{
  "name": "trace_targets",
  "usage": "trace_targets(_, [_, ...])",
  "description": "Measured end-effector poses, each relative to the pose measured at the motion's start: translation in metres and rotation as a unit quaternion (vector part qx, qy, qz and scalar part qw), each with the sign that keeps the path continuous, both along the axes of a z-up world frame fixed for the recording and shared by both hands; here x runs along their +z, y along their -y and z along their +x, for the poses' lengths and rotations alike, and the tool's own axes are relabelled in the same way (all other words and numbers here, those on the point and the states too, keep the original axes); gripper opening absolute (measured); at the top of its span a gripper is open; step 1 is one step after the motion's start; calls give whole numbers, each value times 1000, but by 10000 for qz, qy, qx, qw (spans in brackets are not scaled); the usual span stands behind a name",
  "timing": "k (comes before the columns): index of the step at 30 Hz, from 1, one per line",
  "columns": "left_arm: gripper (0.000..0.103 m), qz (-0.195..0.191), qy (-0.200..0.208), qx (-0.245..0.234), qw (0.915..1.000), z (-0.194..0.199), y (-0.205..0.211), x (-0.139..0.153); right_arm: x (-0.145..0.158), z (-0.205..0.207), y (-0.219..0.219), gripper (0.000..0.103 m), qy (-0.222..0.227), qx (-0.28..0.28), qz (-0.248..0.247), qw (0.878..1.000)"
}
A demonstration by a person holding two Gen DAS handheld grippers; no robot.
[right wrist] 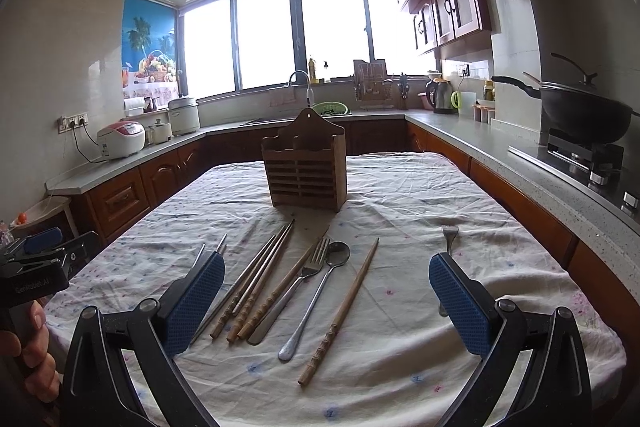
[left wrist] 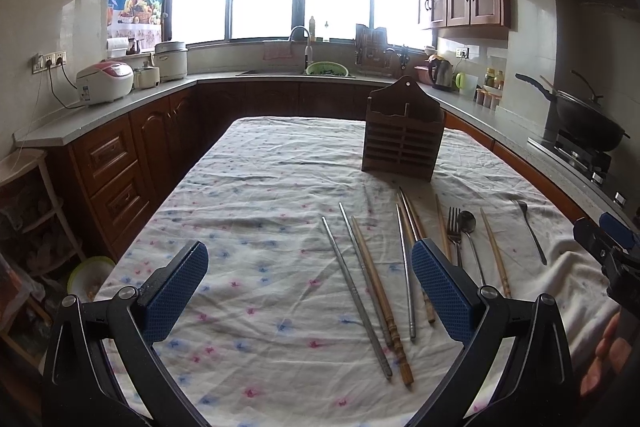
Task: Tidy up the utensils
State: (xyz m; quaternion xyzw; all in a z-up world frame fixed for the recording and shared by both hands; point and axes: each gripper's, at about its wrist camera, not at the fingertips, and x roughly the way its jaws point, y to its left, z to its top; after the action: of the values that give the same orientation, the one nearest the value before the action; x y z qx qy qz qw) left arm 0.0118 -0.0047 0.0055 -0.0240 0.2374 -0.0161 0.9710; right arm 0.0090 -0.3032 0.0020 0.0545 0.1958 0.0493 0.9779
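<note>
A brown wooden utensil holder (left wrist: 403,135) (right wrist: 306,167) stands upright on the flowered tablecloth (left wrist: 260,227) (right wrist: 400,207), empty as far as I can see. In front of it lie several wooden and metal chopsticks (left wrist: 376,291) (right wrist: 256,279), a fork (left wrist: 454,231) (right wrist: 312,267), a spoon (left wrist: 468,231) (right wrist: 324,287) and a second fork (left wrist: 530,227) (right wrist: 449,239) further right. My left gripper (left wrist: 310,287) is open and empty above the near left chopsticks. My right gripper (right wrist: 326,301) is open and empty above the fork and spoon; it also shows in the left wrist view (left wrist: 608,239).
Kitchen counters wrap around the table. Rice cookers (left wrist: 105,83) stand on the left counter, a sink with a green basket (left wrist: 326,69) at the back, a kettle (left wrist: 440,73) and a wok on the stove (left wrist: 588,119) on the right.
</note>
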Motion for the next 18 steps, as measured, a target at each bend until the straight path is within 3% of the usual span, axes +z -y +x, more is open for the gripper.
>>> trace_targets(9, [101, -204, -740, -112, 9970, 54, -9, -8, -5, 36, 13, 102, -445, 66, 184, 9988])
trace_targets(18, [87, -50, -1086, -384, 9933, 104, 9, -9, -16, 84, 26, 81, -1012, 21, 413, 9940])
